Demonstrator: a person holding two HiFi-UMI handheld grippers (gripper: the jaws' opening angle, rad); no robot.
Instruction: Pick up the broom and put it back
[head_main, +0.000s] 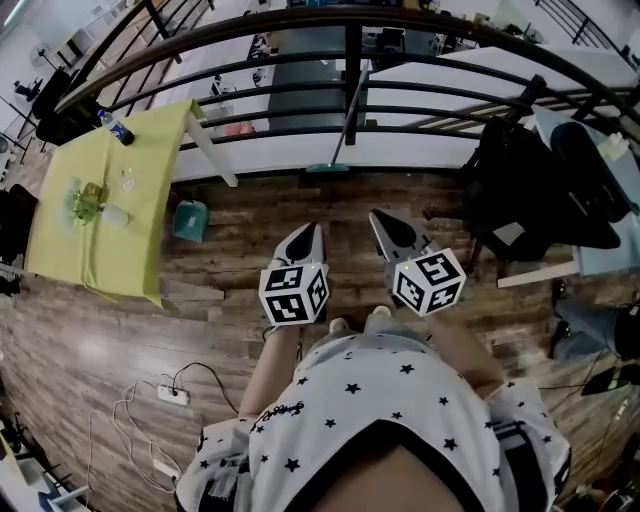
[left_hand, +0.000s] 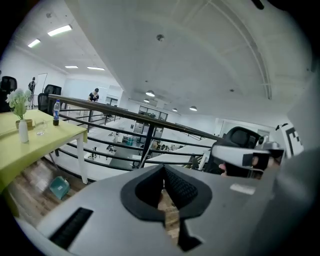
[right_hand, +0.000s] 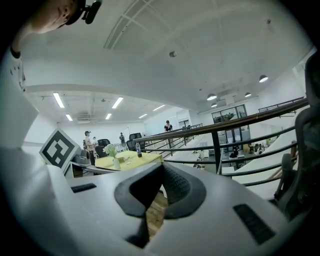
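Note:
The broom (head_main: 350, 115) leans upright against the black railing straight ahead, its thin handle running up along the centre post and its teal head (head_main: 328, 168) on the wood floor. My left gripper (head_main: 312, 230) and right gripper (head_main: 377, 216) are side by side in front of me, pointing towards it and well short of it. Both are shut with nothing between the jaws. The left gripper view shows its jaw tips (left_hand: 163, 168) meeting, with the railing post behind them. In the right gripper view the tips (right_hand: 162, 166) meet as well.
A teal dustpan (head_main: 190, 220) lies on the floor beside the leg of a yellow-green table (head_main: 130, 230) bearing a vase and a bottle. A black chair (head_main: 520, 190) stands at the right. A power strip with cables (head_main: 172, 394) lies at the lower left.

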